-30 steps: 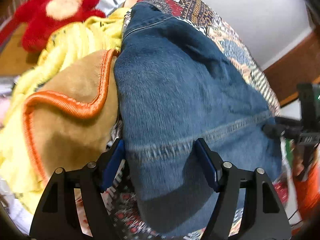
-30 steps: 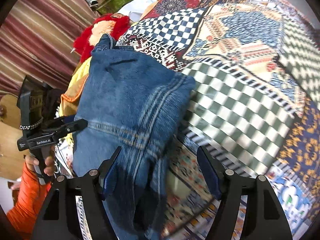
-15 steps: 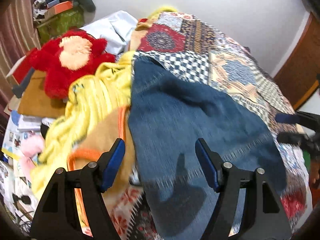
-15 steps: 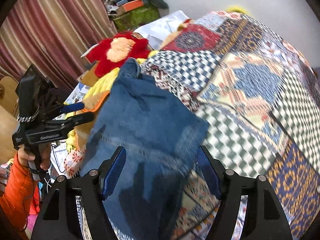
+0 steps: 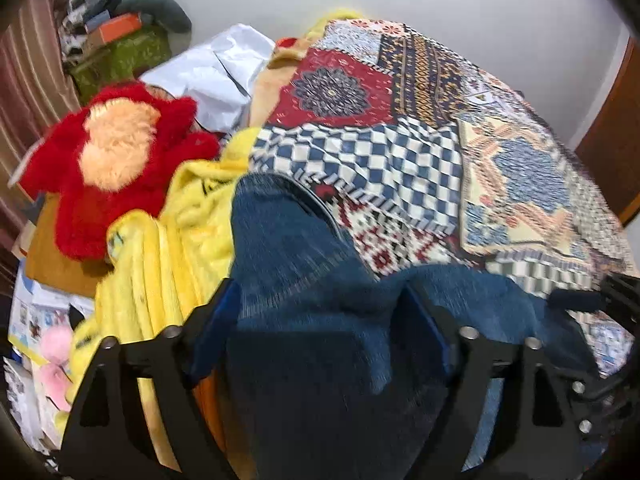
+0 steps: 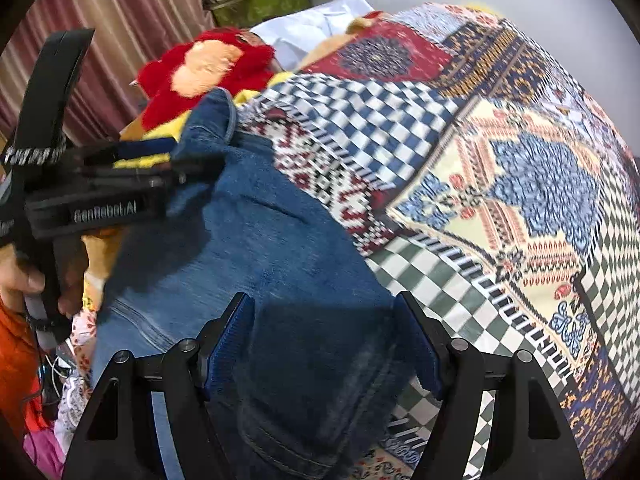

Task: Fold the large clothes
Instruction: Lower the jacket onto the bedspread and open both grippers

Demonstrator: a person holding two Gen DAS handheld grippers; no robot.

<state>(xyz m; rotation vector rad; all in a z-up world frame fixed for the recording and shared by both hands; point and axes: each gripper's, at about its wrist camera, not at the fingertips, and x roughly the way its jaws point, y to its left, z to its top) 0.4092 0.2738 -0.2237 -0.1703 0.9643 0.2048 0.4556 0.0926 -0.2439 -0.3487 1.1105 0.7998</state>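
Blue jeans (image 5: 304, 320) lie folded on the patchwork bedspread (image 5: 400, 160), at its near left side; they also show in the right wrist view (image 6: 272, 264). My left gripper (image 5: 320, 328) is open, its fingers standing wide on either side of the denim's near part. My right gripper (image 6: 324, 336) is open too, its blue pads on either side of the jeans' near edge. In the right wrist view the left gripper (image 6: 160, 160) hangs over the far end of the jeans. The right gripper's tip (image 5: 572, 300) shows at the right of the left wrist view.
A red plush toy (image 5: 116, 168) and a yellow blanket (image 5: 176, 248) lie left of the jeans. A white cloth (image 5: 216, 76) and a cluttered shelf (image 5: 120, 40) are behind. The bedspread (image 6: 500, 200) stretches to the right. A striped curtain (image 6: 132, 28) hangs at the left.
Both grippers have pulled back and up from the jeans, so more of the bed shows. The left gripper has moved over the far end of the jeans.
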